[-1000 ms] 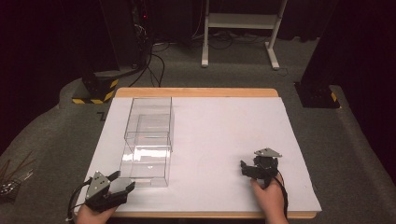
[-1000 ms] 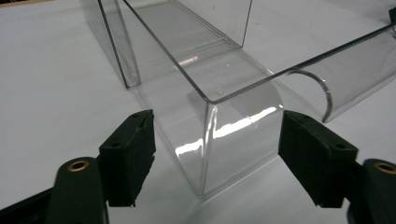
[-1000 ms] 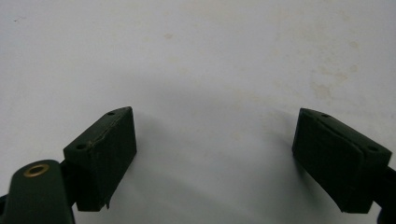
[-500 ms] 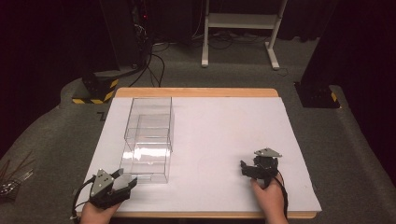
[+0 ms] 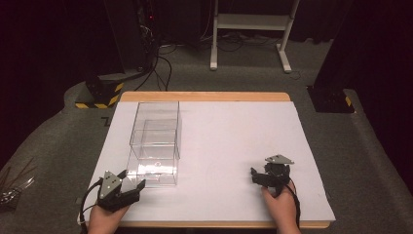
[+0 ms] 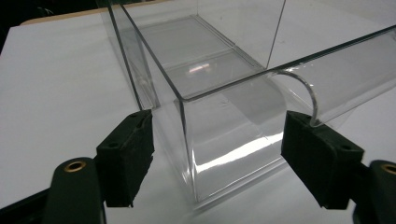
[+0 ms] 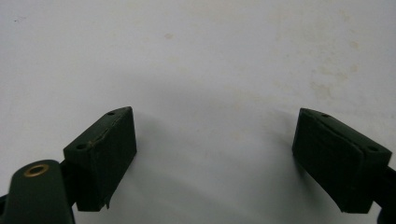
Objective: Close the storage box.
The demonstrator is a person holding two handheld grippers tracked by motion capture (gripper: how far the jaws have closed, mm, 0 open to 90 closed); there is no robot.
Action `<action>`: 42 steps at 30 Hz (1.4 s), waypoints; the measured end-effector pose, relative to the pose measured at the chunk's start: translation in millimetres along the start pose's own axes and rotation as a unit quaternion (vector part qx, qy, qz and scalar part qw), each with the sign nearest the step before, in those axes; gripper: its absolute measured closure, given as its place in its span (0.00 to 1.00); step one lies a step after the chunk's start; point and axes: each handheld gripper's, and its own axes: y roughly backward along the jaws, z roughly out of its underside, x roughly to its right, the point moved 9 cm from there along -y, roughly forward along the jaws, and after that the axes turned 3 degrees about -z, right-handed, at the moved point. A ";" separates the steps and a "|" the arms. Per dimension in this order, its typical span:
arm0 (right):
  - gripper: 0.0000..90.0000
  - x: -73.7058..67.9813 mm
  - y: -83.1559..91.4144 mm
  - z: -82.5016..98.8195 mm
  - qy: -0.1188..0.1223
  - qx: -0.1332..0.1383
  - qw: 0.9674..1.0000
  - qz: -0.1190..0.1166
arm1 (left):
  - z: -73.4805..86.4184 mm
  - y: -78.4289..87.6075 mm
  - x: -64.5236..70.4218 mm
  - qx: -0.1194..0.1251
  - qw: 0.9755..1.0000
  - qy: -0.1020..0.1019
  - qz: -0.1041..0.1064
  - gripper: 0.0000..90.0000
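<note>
White tabletop (image 5: 234, 141), dark room; left gripper (image 6: 217, 158) just opened around clear box (image 6: 224, 93) corner (untouched); right gripper (image 7: 215, 158) agape, empty.

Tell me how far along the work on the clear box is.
Early. Nothing looks finished: the clear box sits on the white table cover. In hand: the left gripper, jaws just opened, straddles the box's near corner without pressing. The right gripper rests open over bare cover. Gripping and moving remain.
</note>
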 end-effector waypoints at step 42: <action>0.15 -0.2 0.2 0.2 -0.001 -0.001 1.000 0.000 | -15.7 -43.0 -7.3 -0.018 0.999 0.019 -0.034 0.16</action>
